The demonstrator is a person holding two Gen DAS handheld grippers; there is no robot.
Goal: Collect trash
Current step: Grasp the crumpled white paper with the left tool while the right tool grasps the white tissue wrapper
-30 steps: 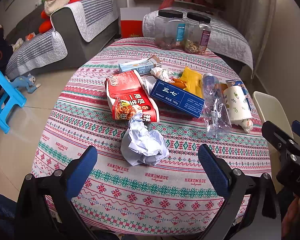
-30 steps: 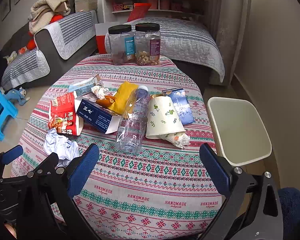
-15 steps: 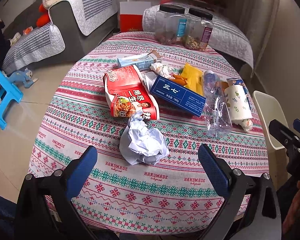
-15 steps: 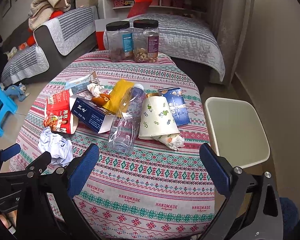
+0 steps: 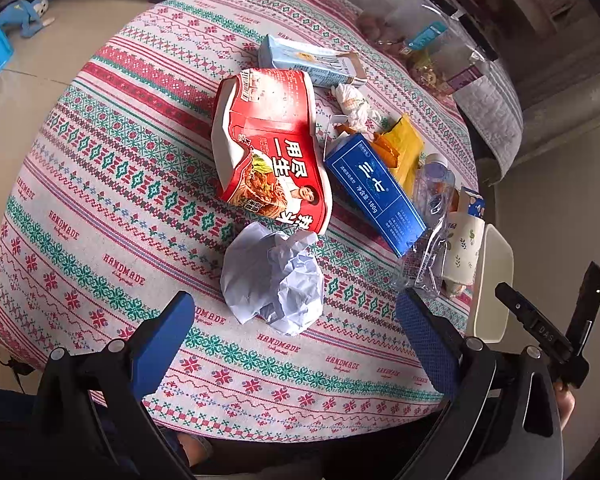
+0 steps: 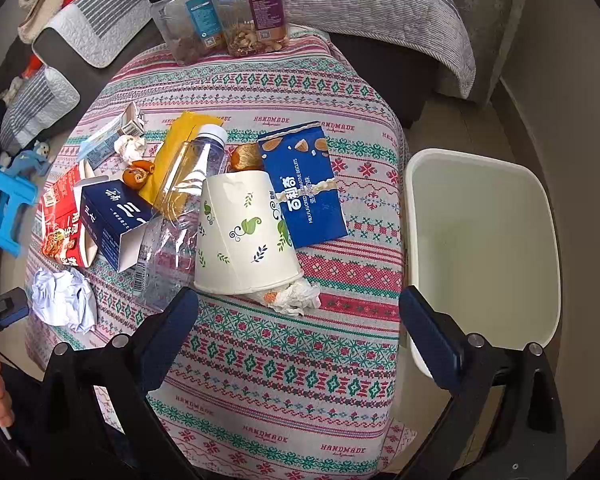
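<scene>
Trash lies on a round table with a patterned cloth [image 5: 100, 184]. A crumpled white paper ball [image 5: 274, 276] sits just ahead of my open, empty left gripper [image 5: 292, 332]. Behind it lie a red noodle box [image 5: 274, 148], a blue box [image 5: 374, 190] and a crushed clear bottle [image 5: 430, 236]. My open, empty right gripper [image 6: 298, 328] hovers over the cloth near a tipped paper cup [image 6: 240, 236] with a tissue wad [image 6: 296, 298] at its mouth. A blue biscuit packet [image 6: 306, 188] lies behind the cup. A cream bin [image 6: 480, 240] stands right of the table.
Two clear jars with black lids [image 6: 220, 8] stand at the table's far edge. A light blue carton [image 5: 308, 60], a yellow wrapper [image 6: 180, 148] and peel scraps [image 6: 138, 172] lie among the trash. A grey sofa [image 6: 80, 28] and a blue stool [image 6: 4, 208] stand beyond.
Both grippers have moved forward and tilted down over the table. The paper ball and the paper cup now sit closer to the fingers. Nothing was grasped.
</scene>
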